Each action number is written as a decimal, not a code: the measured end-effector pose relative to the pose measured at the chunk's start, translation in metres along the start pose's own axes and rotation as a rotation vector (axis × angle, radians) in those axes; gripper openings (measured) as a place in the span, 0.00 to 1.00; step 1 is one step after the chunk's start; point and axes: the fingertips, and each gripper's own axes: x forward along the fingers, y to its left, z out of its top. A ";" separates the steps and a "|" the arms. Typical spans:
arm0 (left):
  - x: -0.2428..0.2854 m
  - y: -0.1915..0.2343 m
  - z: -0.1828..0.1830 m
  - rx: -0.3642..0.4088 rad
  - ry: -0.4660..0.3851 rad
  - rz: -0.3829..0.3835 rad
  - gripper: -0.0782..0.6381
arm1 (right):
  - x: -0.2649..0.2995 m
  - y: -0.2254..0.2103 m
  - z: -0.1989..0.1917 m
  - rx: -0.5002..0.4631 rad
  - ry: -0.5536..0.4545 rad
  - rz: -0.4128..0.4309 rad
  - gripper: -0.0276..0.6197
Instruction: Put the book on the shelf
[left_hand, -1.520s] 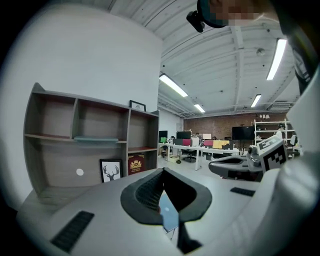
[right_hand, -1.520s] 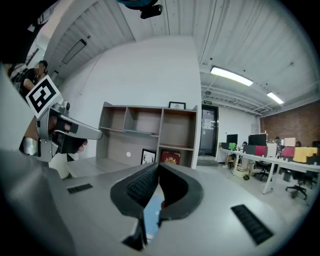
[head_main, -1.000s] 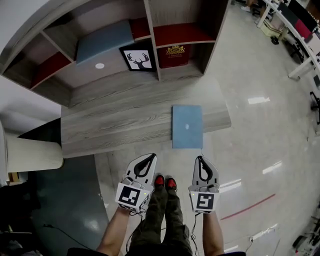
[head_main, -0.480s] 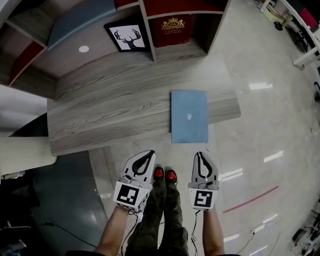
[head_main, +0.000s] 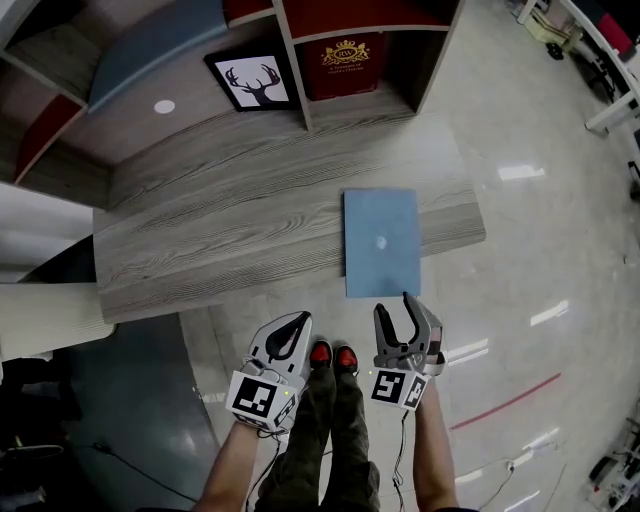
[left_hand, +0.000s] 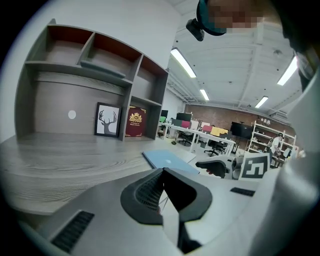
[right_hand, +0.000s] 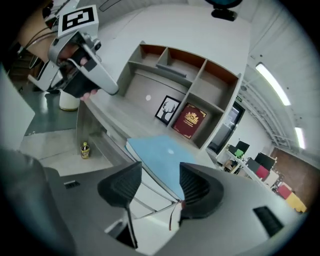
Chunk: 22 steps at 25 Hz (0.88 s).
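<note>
- Right gripper (head_main: 393, 303) is coming in with its jaws standing well apart. They have just been opening from fully closed, and nothing is between the pads yet.
- Compared with a second ago, it is also sitting rolled over onto its side and closer to the desk (head_main: 230, 230), with its tips just short of the near edge of the book (head_main: 381, 243).
- From the right gripper view, the book's near edge is lining up in the gap ahead of the jaws. This reads as the approach to a pinch on that edge, and the grasp is not yet made.
- Left gripper (head_main: 298, 318) is hanging beside it with its jaws closed together and holding nothing, well left of the book.
- Lying flat and closed, the blue book is resting in the same spot at the desk's right end, its near edge overhanging the desk towards the person, so the task is only beginning.
- Behind the bare grey wood-grain top, the shelf (head_main: 300, 60) is standing with open compartments, a framed deer picture (head_main: 250, 80) and a dark red crested volume (head_main: 345, 62) at its foot.
- Around it, a glossy floor (head_main: 520, 250) is reflecting ceiling lights, and office desks and chairs (left_hand: 215, 140) are showing far behind.
</note>
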 end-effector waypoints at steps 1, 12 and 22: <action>0.000 0.002 -0.001 -0.007 0.001 0.000 0.12 | 0.004 0.003 -0.004 -0.015 0.012 0.006 0.43; 0.006 0.019 -0.025 -0.038 0.026 0.022 0.12 | 0.030 0.009 -0.024 -0.109 0.040 -0.042 0.48; 0.007 0.016 -0.029 -0.050 0.038 0.022 0.12 | 0.038 0.000 -0.022 -0.092 0.054 -0.107 0.48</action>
